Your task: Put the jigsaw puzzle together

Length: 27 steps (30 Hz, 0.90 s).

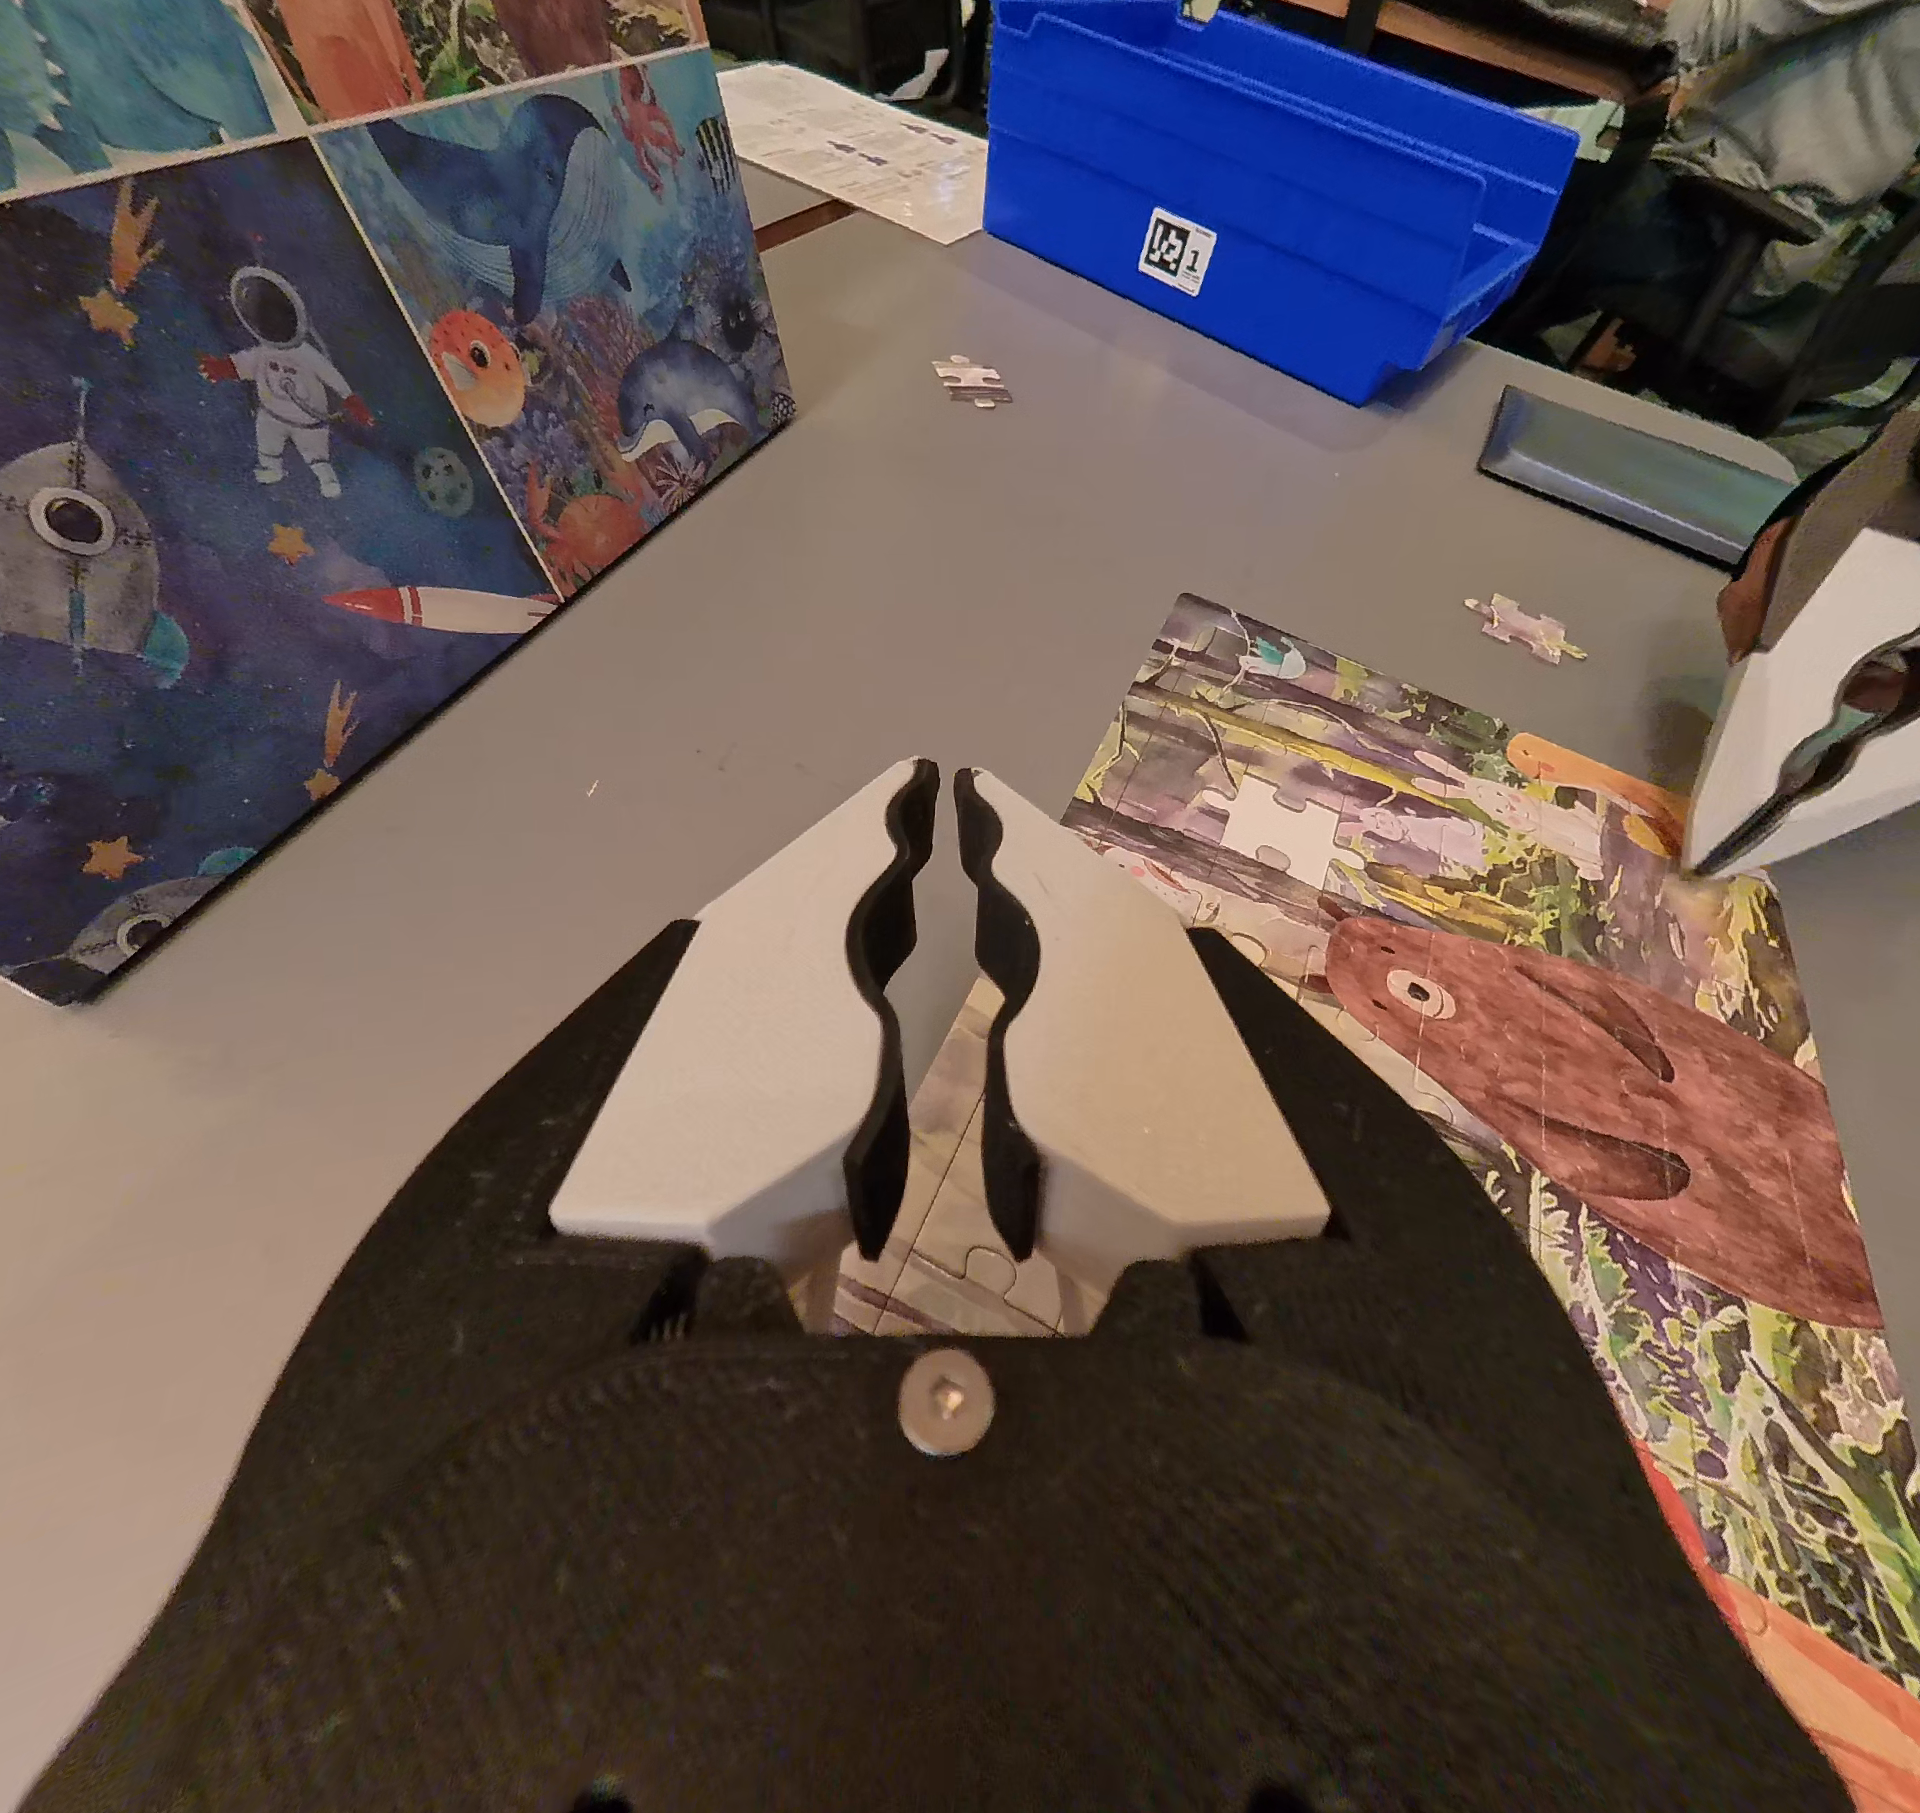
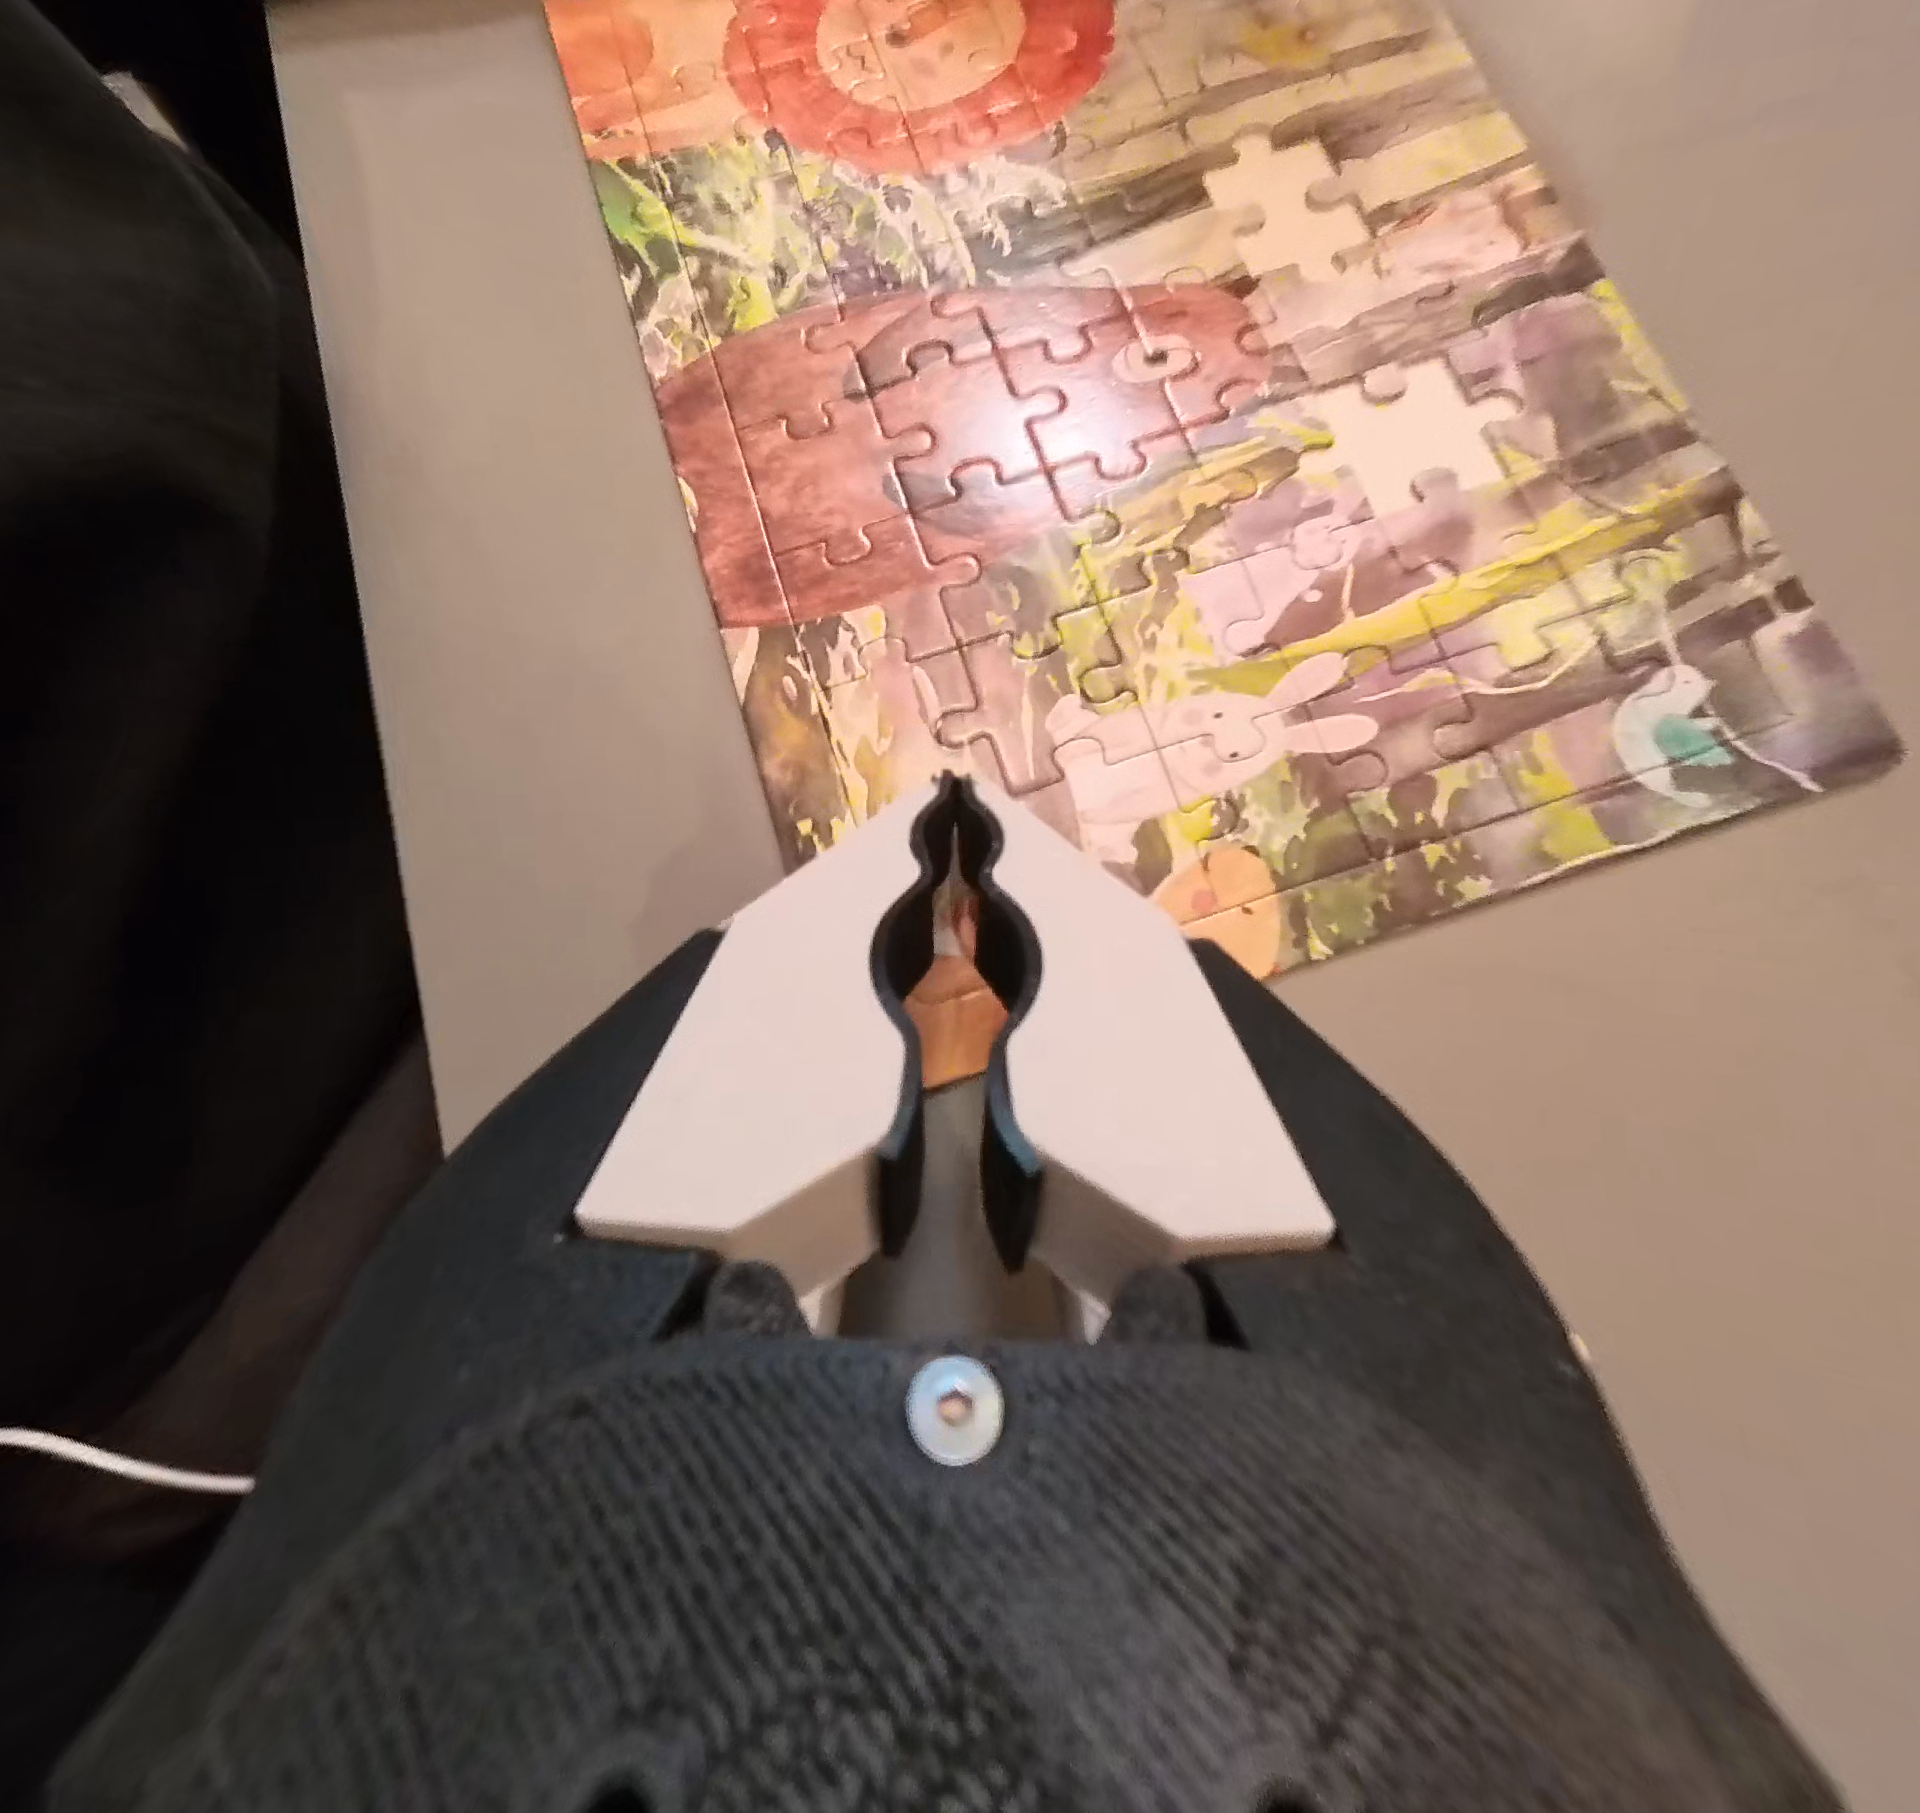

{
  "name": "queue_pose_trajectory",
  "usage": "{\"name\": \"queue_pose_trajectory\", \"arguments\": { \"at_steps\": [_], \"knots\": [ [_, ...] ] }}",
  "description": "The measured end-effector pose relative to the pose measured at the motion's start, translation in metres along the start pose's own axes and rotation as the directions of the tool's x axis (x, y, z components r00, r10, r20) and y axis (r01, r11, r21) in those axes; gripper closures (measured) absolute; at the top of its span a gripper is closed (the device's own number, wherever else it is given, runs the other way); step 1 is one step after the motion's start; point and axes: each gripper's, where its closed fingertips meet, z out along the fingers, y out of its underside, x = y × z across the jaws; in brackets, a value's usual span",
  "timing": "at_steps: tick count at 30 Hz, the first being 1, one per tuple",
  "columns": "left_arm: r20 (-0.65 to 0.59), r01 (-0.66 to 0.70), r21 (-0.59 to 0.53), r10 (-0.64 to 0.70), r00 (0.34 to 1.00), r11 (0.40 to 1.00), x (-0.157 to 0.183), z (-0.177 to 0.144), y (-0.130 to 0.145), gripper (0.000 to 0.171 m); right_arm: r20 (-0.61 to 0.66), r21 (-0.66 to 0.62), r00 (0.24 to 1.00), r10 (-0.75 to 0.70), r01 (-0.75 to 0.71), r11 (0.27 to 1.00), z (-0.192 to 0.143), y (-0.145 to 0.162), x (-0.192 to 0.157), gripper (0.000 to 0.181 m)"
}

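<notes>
- Jigsaw puzzle flat on the grey bench, nearly whole, with a brown bear, an orange-maned lion and a pale rabbit among foliage.
- Two piece-shaped gaps left in it, bench showing through; only one visible from the left wrist view.
- Left gripper low over the puzzle's near corner, jaws narrowly parted with a slim gap between the wavy black pads, nothing between them.
- Right gripper at the puzzle's edge near an orange patch, jaws drawn together until the tips meet; whether anything is pinched there, cannot tell.
- Loose puzzle piece on the bench just beyond the puzzle's far corner; second loose piece farther off, near the blue bin.
- Puzzle box propped up at left, printed with space and sea scenes.
- Dark tray on the bench at right.
- Seated person in the background.
</notes>
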Motion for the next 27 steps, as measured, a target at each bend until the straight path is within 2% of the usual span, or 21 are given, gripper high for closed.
{"name": "queue_pose_trajectory", "arguments": {
  "at_steps": [1,5,8,11,13,14,17,18,19,22,24,27],
  "knots": [
    [0.000,0.000,0.000,0.000,1.000,1.000,0.000,0.000,0.000,0.170,-0.005,-0.027,1.000,0.001,-0.002,1.000,0.003,0.004,0.001,0.181],
    [0.002,0.000,0.002,0.000,1.000,1.000,0.000,-0.001,0.000,0.171,0.011,0.038,1.000,-0.020,0.020,0.999,0.001,-0.010,-0.004,0.181],
    [0.001,0.000,0.000,0.000,1.000,1.000,0.000,0.000,0.000,0.170,0.014,-0.024,1.000,-0.003,0.003,1.000,0.007,0.001,-0.003,0.181],
    [0.003,-0.004,-0.001,0.004,1.000,1.000,0.000,0.000,0.000,0.171,0.111,-0.003,0.994,0.001,-0.001,1.000,0.009,-0.002,-0.019,0.181],
    [0.003,-0.003,-0.001,0.003,1.000,1.000,0.000,-0.001,0.000,0.170,0.103,0.009,0.995,-0.007,0.006,1.000,0.012,-0.005,-0.018,0.181],
    [0.003,-0.002,-0.001,0.002,1.000,1.000,0.000,-0.001,0.000,0.170,0.063,0.012,0.998,-0.005,0.004,1.000,0.013,-0.006,-0.011,0.181],
    [0.004,-0.003,0.000,0.003,1.000,1.000,0.000,-0.001,0.000,0.170,-0.168,0.021,0.986,0.013,-0.009,1.000,0.010,-0.007,0.030,0.175],
    [0.004,-0.003,0.000,0.003,1.000,1.000,0.000,-0.001,-0.001,0.170,-0.177,0.021,0.984,0.022,-0.019,1.000,0.009,-0.006,0.032,0.174],
    [0.004,-0.004,0.000,0.004,1.000,1.000,0.000,-0.001,-0.001,0.170,-0.139,0.026,0.990,0.029,-0.026,0.999,0.011,-0.007,0.026,0.180],
    [0.004,-0.005,-0.002,0.005,1.000,1.000,0.000,-0.001,0.000,0.170,0.058,0.035,0.998,-0.016,0.014,0.999,0.016,-0.009,-0.012,0.181],
    [0.005,-0.006,-0.003,0.006,1.000,1.000,0.000,-0.001,0.000,0.170,0.002,0.033,1.000,-0.021,0.021,0.999,0.017,-0.011,-0.003,0.181],
    [0.004,-0.006,0.000,0.006,1.000,1.000,0.000,-0.001,-0.001,0.170,-0.183,0.037,0.982,0.046,-0.040,0.999,0.012,-0.009,0.035,0.167]
  ]
}}
